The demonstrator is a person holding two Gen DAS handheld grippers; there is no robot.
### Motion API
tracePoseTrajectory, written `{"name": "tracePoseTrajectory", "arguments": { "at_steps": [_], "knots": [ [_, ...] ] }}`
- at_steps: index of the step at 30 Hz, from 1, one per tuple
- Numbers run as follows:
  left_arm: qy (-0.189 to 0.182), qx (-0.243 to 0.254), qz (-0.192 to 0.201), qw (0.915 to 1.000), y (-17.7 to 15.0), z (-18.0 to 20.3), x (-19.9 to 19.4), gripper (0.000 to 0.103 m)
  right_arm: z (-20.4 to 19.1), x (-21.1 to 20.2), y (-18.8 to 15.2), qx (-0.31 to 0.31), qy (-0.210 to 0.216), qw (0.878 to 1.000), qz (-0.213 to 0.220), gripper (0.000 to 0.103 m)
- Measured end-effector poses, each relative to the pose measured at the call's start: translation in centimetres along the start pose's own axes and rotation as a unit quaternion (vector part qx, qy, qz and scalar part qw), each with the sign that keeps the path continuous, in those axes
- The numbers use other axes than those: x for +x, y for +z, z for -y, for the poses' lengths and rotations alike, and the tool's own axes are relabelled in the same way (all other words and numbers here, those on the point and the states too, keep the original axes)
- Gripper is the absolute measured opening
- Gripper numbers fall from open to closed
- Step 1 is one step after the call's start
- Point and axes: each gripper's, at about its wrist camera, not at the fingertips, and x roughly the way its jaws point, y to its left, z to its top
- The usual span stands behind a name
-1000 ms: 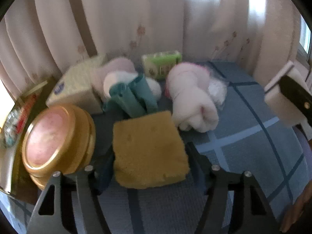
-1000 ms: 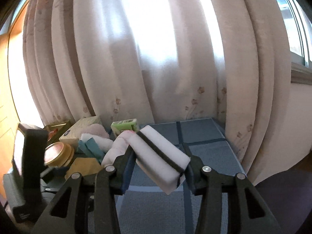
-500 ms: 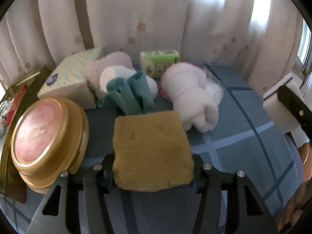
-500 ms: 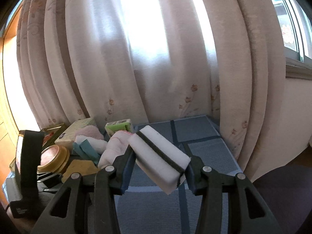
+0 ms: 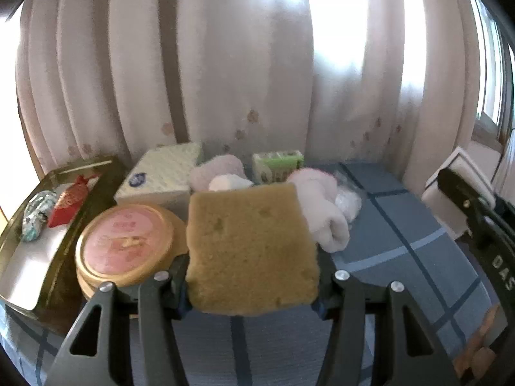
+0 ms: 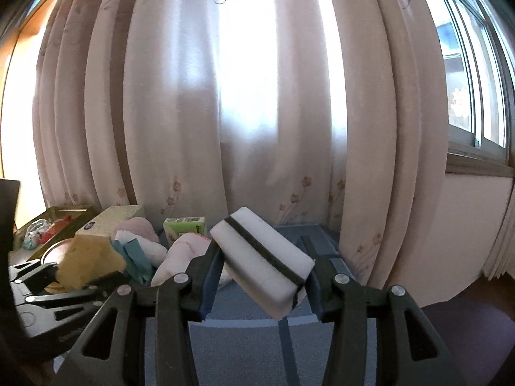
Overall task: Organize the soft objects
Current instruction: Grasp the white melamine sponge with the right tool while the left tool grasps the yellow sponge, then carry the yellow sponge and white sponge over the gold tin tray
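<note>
Presently left tool [image 5: 252, 284] clamps a yellow sponge [image 5: 251, 251], raised off the bench [image 5: 402, 257]; right tool [image 6: 262, 292] grips a white sponge [image 6: 262, 259] (dark stripe).

Two wrist fisheyes look forward along their fingers, close over a blue checked tabletop [image 5: 402, 241] toward curtains [image 6: 257, 112]. Both share the clutter pile (the right view sits further right).

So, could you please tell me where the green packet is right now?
In the left wrist view the green packet stands at the back by the curtain, between the pink towel and the white rolled towel.
</note>
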Motion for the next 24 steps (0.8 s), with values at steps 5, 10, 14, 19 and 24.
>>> {"name": "tracePoseTrajectory", "arguments": {
  "at_steps": [5,10,14,19,24],
  "knots": [
    [0.019,0.003,0.022,0.9996,-0.2,-1.3,-0.8,0.055,-0.5,0.7,0.0,0.033,0.003,0.999,-0.018,0.049],
    [0.034,-0.005,0.034,0.9988,-0.1,-3.3,-1.2,0.055,-2.9,0.7,0.0,0.029,0.009,0.999,-0.015,0.049],
    [0.033,-0.021,0.038,0.9985,-0.1,-5.2,-1.4,0.055,-4.9,0.6,0.0,0.018,0.020,1.000,-0.011,0.049],
    [0.038,-0.028,0.048,0.9977,-0.3,-6.6,-1.9,0.055,-7.0,0.7,0.1,0.013,0.032,0.999,-0.008,0.049],
    [0.042,-0.031,0.058,0.9970,-0.5,-7.7,-2.4,0.055,-8.4,0.8,0.2,0.018,0.043,0.999,-0.009,0.049]
  ]
}}
